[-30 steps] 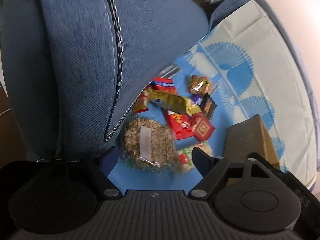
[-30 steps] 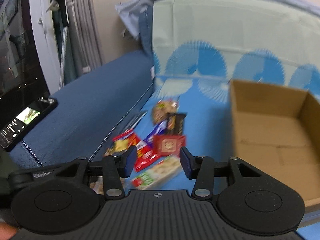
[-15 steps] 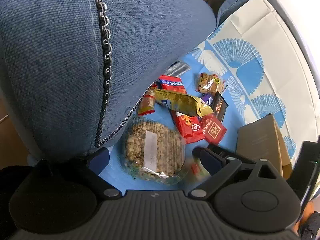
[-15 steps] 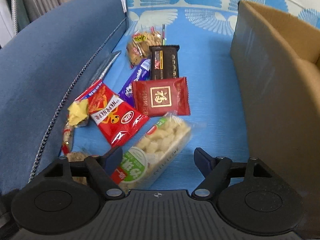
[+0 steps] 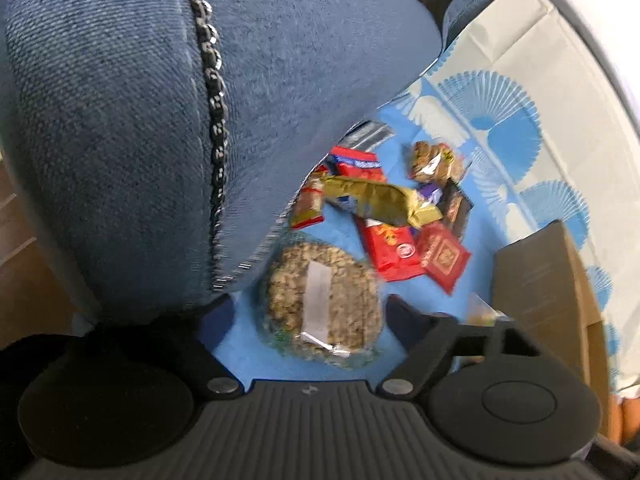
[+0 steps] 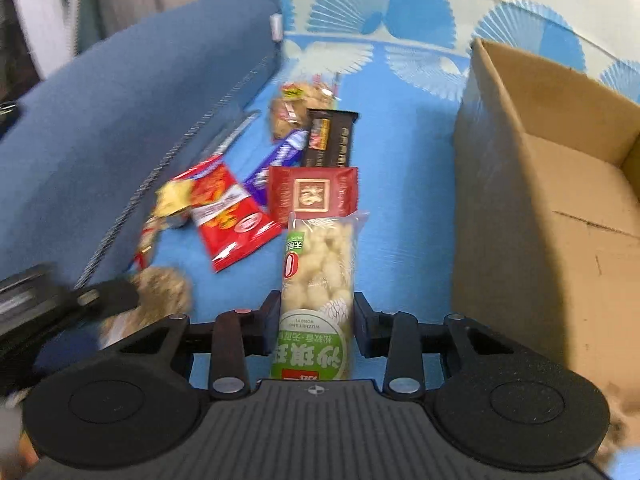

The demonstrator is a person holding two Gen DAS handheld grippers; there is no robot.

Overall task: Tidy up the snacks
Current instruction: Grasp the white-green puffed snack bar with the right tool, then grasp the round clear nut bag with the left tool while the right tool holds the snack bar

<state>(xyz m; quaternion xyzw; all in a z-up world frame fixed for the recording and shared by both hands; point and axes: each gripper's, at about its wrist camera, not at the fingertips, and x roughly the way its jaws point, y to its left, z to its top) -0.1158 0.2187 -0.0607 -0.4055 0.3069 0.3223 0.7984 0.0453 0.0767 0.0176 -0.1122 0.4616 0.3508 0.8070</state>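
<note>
A long clear-and-green pack of puffed snacks (image 6: 318, 276) lies straight between the fingers of my right gripper (image 6: 317, 314). Its jaws are closing and both pads press the pack's sides. In the left wrist view a round grain cake (image 5: 320, 300) in clear wrap lies on the blue cloth between the fingers of my left gripper (image 5: 308, 316). Those jaws are closing too, with a gap still showing at the left pad. The open cardboard box (image 6: 540, 200) stands to the right of the pile.
Loose snacks lie ahead: a red packet (image 6: 228, 212), a red square sachet (image 6: 312, 196), a dark bar (image 6: 332, 136), a purple bar (image 6: 276, 160) and a clear bag (image 6: 296, 108). The blue sofa arm (image 5: 160, 120) rises close on the left.
My right gripper has come down over the green pack and closed on it; the pack now lies straight instead of slanted. My left fingers have narrowed around the round cake.
</note>
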